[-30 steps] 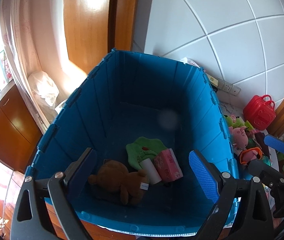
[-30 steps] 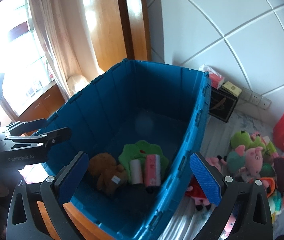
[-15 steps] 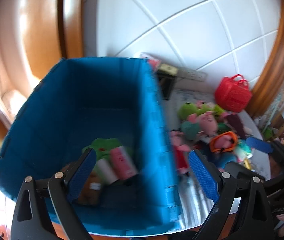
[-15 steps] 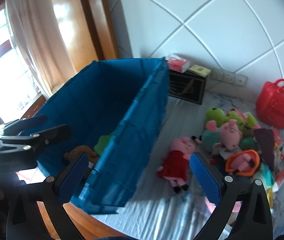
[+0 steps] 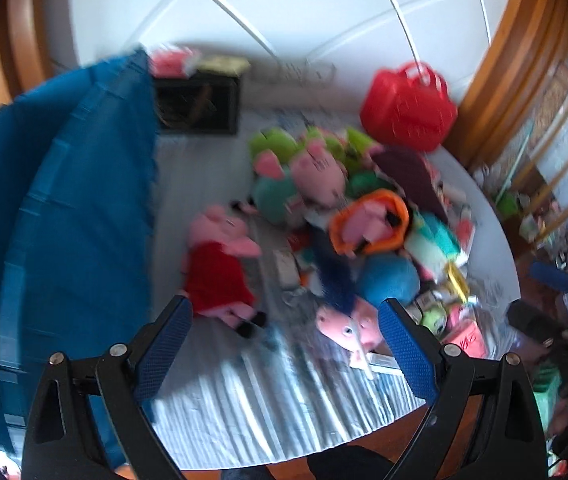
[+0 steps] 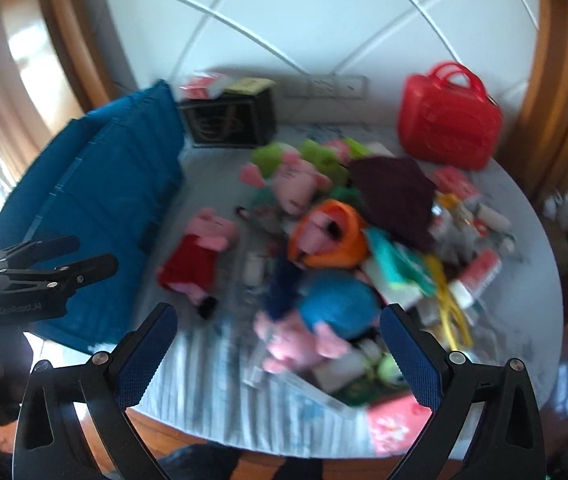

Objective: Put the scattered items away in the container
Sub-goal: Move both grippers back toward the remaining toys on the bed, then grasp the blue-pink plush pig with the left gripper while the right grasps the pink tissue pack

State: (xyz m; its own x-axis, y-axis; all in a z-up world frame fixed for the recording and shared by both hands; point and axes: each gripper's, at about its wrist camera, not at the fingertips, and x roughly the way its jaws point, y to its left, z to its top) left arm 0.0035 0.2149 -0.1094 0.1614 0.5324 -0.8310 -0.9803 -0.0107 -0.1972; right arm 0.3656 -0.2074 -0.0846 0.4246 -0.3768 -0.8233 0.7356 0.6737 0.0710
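Observation:
The blue crate point(image 5: 76, 200) stands at the left of the round table point(image 5: 244, 412); its inside is out of sight. A blurred pile of plush toys lies to its right. A pink pig in a red dress point(image 5: 220, 268) lies nearest the crate. A pig with a blue body point(image 5: 383, 280) and an orange-hooded pig point(image 5: 371, 224) lie in the pile. My left gripper point(image 5: 284, 308) hangs open and empty above the table's near part. My right gripper point(image 6: 276, 312) is open and empty over the blue-bodied pig point(image 6: 335, 312), with the red-dress pig point(image 6: 200, 256) to its left and the crate point(image 6: 96, 184) beyond.
A red plastic case point(image 6: 447, 120) stands at the back right by the wall. A black box point(image 6: 230, 120) with small packs on top sits behind the crate. A dark maroon cloth point(image 6: 395, 192) and several small packets crowd the table's right side.
Both views have swung right, from looking down into the crate to looking over the toy pile. Both grippers have stayed open and empty.

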